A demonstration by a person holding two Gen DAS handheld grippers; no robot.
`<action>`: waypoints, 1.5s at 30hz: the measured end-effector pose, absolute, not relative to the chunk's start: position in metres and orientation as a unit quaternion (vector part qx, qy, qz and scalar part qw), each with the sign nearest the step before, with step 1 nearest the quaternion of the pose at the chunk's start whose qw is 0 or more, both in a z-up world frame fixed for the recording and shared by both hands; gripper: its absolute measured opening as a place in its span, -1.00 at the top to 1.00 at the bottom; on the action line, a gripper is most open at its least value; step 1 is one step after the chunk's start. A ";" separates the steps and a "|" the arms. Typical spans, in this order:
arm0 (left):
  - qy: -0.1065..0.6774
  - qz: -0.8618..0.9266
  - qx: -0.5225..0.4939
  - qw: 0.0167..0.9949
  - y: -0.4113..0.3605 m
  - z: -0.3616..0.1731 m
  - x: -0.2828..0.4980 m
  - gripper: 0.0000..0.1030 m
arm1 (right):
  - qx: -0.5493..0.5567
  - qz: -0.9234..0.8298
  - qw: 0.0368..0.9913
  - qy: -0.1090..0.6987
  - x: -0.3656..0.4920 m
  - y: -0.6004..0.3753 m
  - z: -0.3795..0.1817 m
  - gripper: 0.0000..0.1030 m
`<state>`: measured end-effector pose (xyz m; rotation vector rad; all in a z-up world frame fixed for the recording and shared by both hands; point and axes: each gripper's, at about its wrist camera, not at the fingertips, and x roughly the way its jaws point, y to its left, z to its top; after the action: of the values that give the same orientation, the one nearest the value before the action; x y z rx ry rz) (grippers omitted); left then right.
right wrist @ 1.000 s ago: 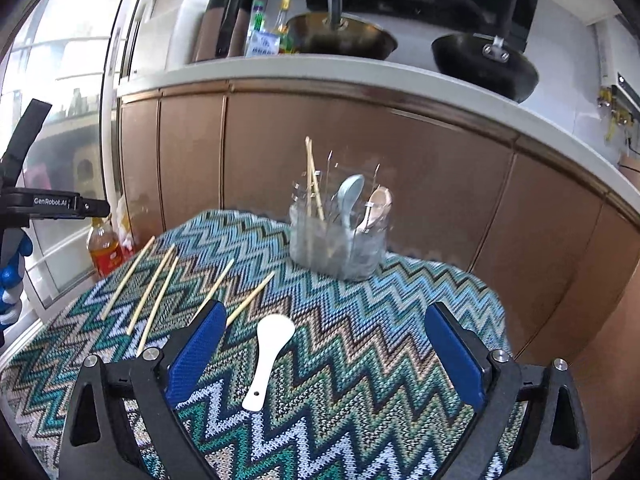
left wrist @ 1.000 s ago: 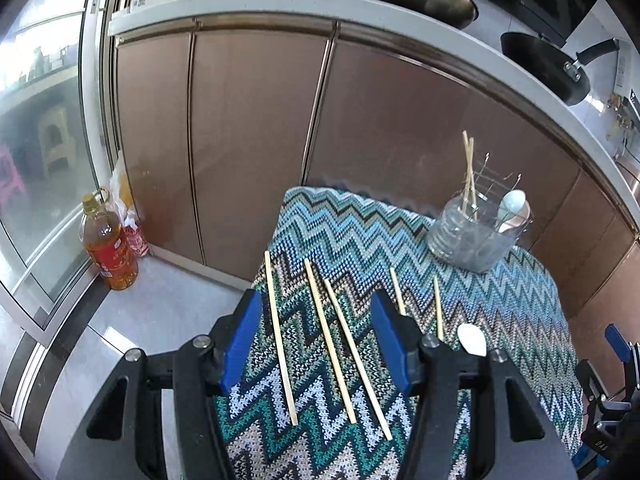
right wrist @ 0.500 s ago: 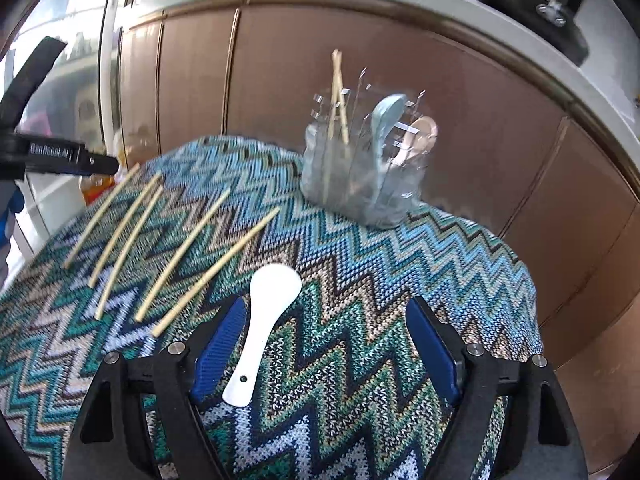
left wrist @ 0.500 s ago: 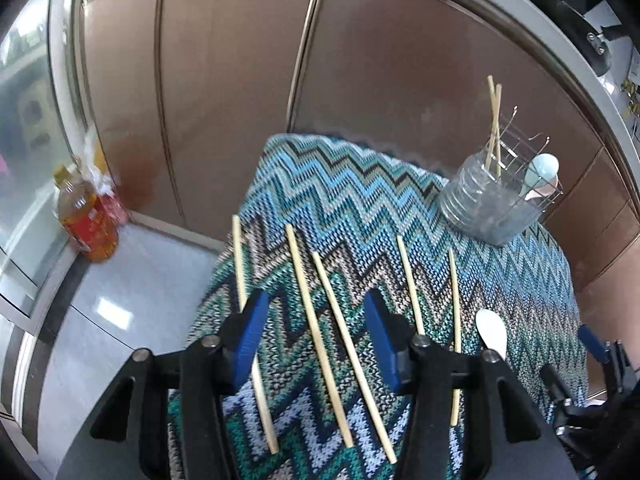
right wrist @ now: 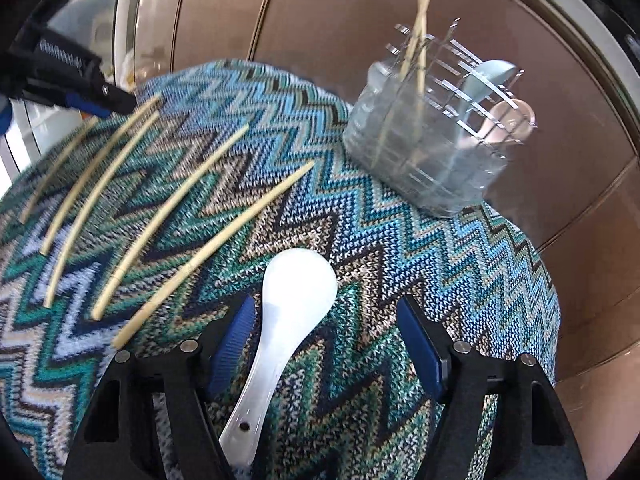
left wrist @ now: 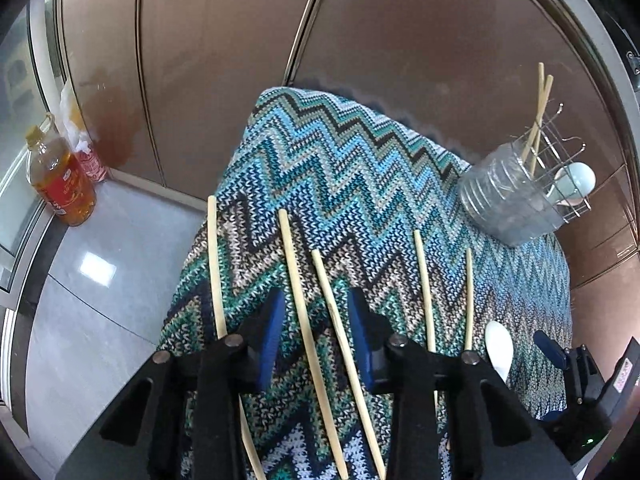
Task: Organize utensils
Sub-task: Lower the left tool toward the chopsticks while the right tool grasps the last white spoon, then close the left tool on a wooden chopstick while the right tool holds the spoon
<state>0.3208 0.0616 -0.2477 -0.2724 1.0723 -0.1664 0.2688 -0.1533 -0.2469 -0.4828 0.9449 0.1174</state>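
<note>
Left wrist view: your left hand-held gripper (left wrist: 316, 332) straddles two chopsticks (left wrist: 316, 320) lying flat on zigzag cloth (left wrist: 340, 168), jaws closing, not yet pinching. Sticks light, stiff, smooth, roll easily; take them mid-length.

Right wrist view: your right hand-held gripper (right wrist: 326, 344) spread around white spoon (right wrist: 280, 320), jaws closing, no contact. Glossy, slippery, likely brittle; pinch handle neck.

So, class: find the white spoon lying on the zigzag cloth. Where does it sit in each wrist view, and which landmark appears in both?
Left wrist view: the white spoon lies low on the right, beyond the rightmost chopstick.
Right wrist view: the white spoon lies low in the centre, handle between the right tongs, which are closing.
Shared landmark: the clear utensil holder standing on the cloth.
</note>
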 end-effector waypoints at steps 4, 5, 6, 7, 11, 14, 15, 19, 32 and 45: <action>0.523 -0.078 -0.143 0.836 0.065 -0.256 0.327 0.52 | -0.236 0.048 0.857 0.455 0.275 -0.152 -0.253 -0.35; 0.526 -0.077 -0.145 0.835 0.065 -0.257 0.329 0.55 | -0.237 0.047 0.857 0.455 0.275 -0.151 -0.253 -0.35; 0.528 -0.075 -0.146 0.833 0.065 -0.258 0.330 0.57 | -0.238 0.044 0.858 0.453 0.275 -0.151 -0.252 -0.35; 0.529 -0.074 -0.145 0.833 0.064 -0.259 0.330 0.57 | -0.239 0.043 0.858 0.453 0.275 -0.151 -0.252 -0.34; 0.531 -0.071 -0.145 0.832 0.065 -0.259 0.331 0.57 | -0.235 0.038 0.861 0.449 0.274 -0.154 -0.247 -0.26; 0.531 -0.069 -0.140 0.833 0.065 -0.259 0.330 0.57 | -0.227 0.031 0.866 0.444 0.272 -0.161 -0.241 -0.24; 0.530 -0.068 -0.139 0.833 0.065 -0.258 0.330 0.57 | -0.222 0.029 0.868 0.442 0.271 -0.165 -0.239 -0.24; 0.530 -0.065 -0.134 0.835 0.064 -0.256 0.329 0.57 | -0.203 0.013 0.877 0.436 0.269 -0.184 -0.227 -0.20; 0.551 -0.062 -0.137 0.821 0.062 -0.265 0.335 0.59 | -0.031 0.082 0.868 0.489 0.289 -0.248 -0.230 0.17; 0.573 -0.052 -0.142 0.805 0.066 -0.272 0.353 0.69 | 0.054 0.176 0.832 0.523 0.315 -0.274 -0.249 0.70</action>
<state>0.3528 0.0659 -0.2720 -0.3049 1.2275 -0.1111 0.3152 -0.2736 -0.2489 0.1150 1.1091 0.3732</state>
